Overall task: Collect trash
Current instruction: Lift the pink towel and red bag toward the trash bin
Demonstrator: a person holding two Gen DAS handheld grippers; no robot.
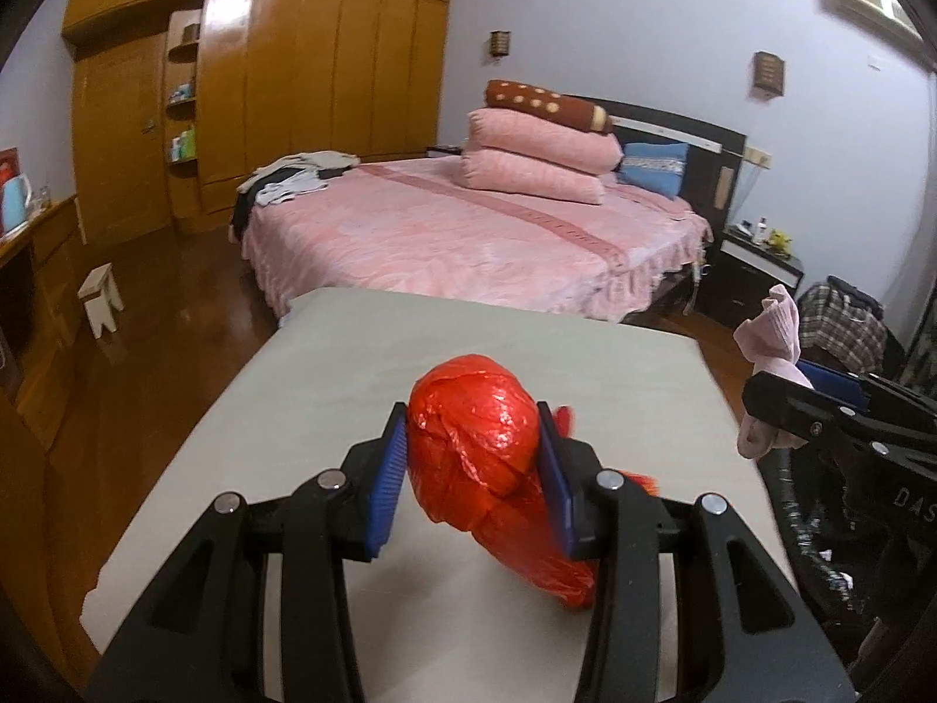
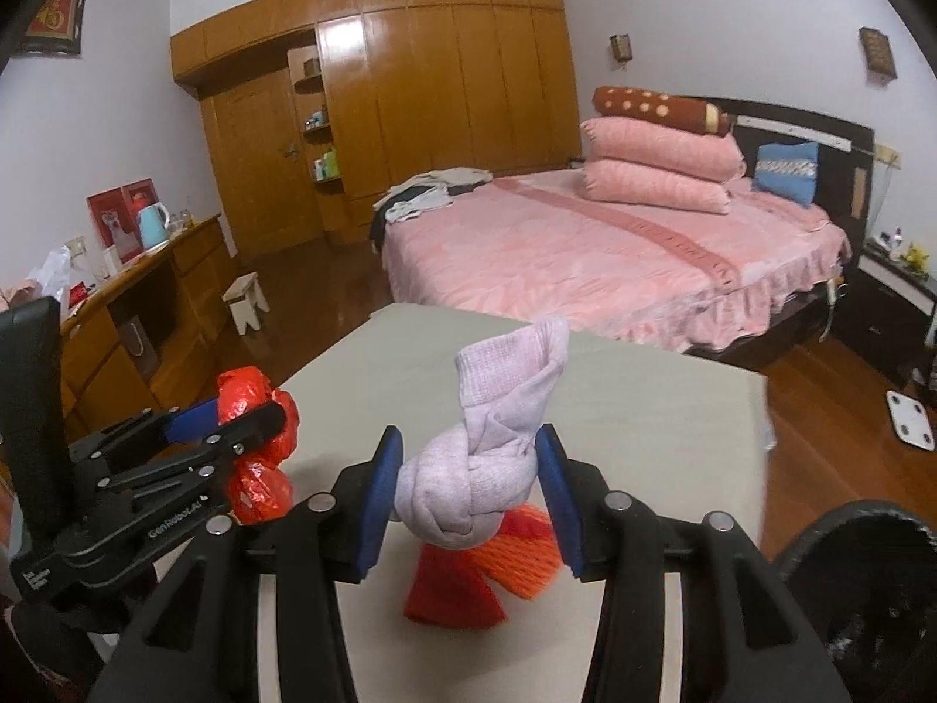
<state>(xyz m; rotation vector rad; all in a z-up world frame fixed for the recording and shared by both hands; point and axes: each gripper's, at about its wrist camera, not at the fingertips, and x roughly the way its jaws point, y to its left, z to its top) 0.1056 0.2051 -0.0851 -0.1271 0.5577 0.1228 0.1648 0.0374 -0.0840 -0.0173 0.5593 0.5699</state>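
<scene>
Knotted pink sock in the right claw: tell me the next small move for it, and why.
Probably carry the knotted pale-pink fabric sock rightward over the black round bin and only then open. The right claw already pinches it clear of the beige table, and the bin's rim sits just to the right. The left claw likewise holds its crumpled red plastic bag.

right tool clamps knotted pink sock above table

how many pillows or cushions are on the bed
4. Two pink pillows stacked near the headboard, a brown dotted bolster on top of them, and a blue cushion leaning against the headboard beside them. More could be hidden behind the stack.
</scene>
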